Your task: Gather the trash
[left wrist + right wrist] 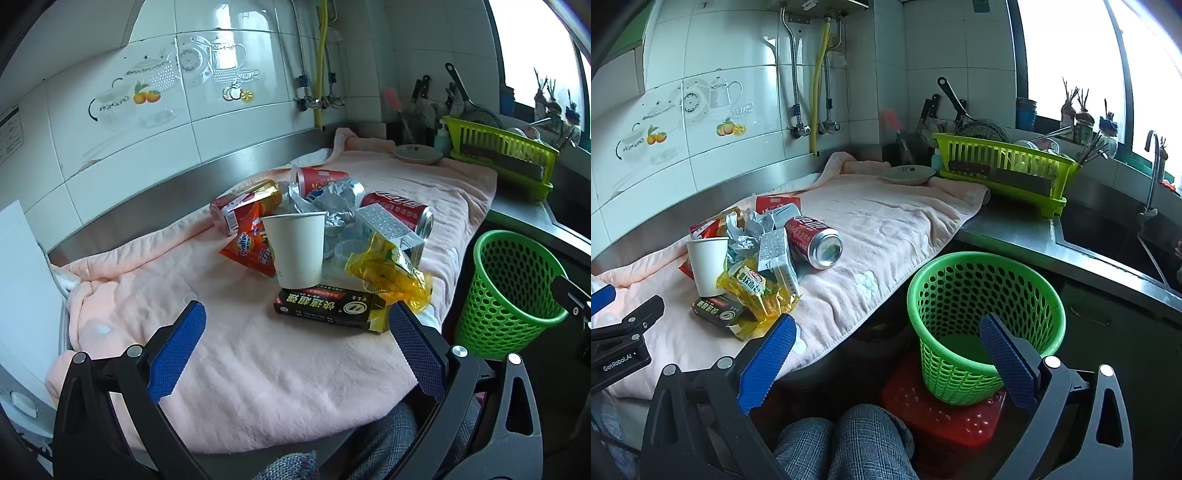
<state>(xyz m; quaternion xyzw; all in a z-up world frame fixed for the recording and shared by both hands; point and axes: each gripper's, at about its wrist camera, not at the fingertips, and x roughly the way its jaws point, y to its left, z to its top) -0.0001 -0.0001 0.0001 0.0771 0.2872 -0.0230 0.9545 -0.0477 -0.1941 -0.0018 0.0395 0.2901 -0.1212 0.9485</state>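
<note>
A heap of trash lies on a pink towel (258, 362): a white paper cup (297, 251), a black box (327, 308), a yellow wrapper (388, 273), an orange Ovaltine packet (251, 253), crumpled foil (332, 205), a grey carton (388, 225) and red cans (399, 210). My left gripper (297, 314) hovers open just in front of the black box, nothing between its blue pads. My right gripper (888, 328) is open above the floor gap, beside a green mesh bin (960, 295). The red can (816, 240) and cup (707, 264) lie to its left.
A green dish rack (1004, 166) and a shallow bowl (908, 173) stand at the towel's far end, with a steel sink (1108, 236) to the right. The bin rests on a red stool (942, 417). A person's checked trouser knees (849, 439) are below the counter edge.
</note>
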